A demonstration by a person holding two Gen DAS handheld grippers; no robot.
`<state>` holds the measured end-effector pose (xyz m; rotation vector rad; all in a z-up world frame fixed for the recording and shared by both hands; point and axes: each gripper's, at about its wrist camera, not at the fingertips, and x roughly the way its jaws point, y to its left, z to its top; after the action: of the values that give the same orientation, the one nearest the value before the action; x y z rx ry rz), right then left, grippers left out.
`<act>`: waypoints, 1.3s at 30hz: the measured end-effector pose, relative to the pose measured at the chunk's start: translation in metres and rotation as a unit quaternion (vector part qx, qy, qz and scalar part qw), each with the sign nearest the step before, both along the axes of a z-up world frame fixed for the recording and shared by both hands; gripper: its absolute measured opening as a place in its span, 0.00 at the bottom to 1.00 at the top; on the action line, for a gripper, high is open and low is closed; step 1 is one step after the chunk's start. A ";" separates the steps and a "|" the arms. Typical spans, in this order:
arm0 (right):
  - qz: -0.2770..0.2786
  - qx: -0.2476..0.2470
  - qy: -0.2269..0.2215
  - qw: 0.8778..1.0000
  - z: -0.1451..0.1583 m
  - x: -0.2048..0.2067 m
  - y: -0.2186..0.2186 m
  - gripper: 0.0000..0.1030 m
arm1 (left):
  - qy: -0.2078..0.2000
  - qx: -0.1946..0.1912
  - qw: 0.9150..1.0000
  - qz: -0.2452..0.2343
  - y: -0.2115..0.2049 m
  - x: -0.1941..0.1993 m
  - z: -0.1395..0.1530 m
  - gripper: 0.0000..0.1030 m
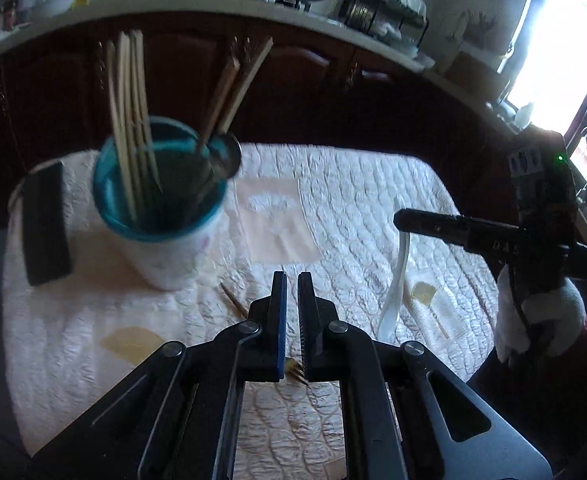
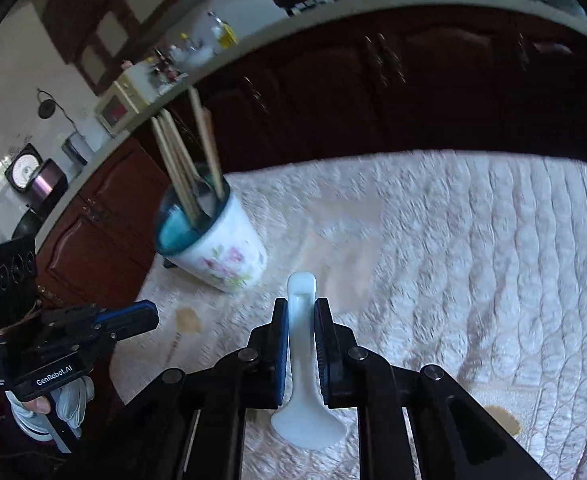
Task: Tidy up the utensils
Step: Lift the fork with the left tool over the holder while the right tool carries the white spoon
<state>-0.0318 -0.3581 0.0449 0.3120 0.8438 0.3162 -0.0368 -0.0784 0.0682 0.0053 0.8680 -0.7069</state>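
Observation:
A white floral cup with a blue inside (image 1: pixel 161 208) stands on the quilted table at the left and holds several wooden chopsticks (image 1: pixel 129 120) and a metal spoon (image 1: pixel 225 156). It also shows in the right wrist view (image 2: pixel 213 244). My right gripper (image 2: pixel 301 312) is shut on a white ceramic spoon (image 2: pixel 303 380), handle pointing forward, held above the cloth; the spoon shows in the left wrist view (image 1: pixel 397 264) under the right gripper (image 1: pixel 403 220). My left gripper (image 1: pixel 292 280) is nearly shut and empty. A loose chopstick (image 1: pixel 233 300) and a fork's tines (image 1: pixel 299 372) lie on the cloth beneath it.
A white quilted cloth (image 1: pixel 373 200) covers the table. A black rectangular block (image 1: pixel 45 224) lies left of the cup. Dark wooden cabinets (image 1: pixel 313 92) and a cluttered counter stand behind the table. My left gripper shows at the left in the right wrist view (image 2: pixel 149 316).

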 end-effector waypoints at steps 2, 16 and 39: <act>0.001 0.001 -0.009 1.000 0.008 0.002 0.003 0.11 | -0.004 0.002 1.000 0.006 0.005 0.001 0.003 0.04; 0.000 0.007 0.003 1.000 -0.002 -0.005 -0.002 0.11 | 0.082 0.062 0.988 0.115 -0.033 0.035 -0.099 0.28; 0.021 0.021 -0.038 0.999 0.032 -0.003 0.012 0.11 | 0.049 -0.019 0.995 0.080 0.042 0.001 -0.026 0.05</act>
<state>-0.0349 -0.3463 0.0774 0.3207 0.7700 0.3828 -0.0354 -0.0364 0.0424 -0.1322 0.9368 -0.5775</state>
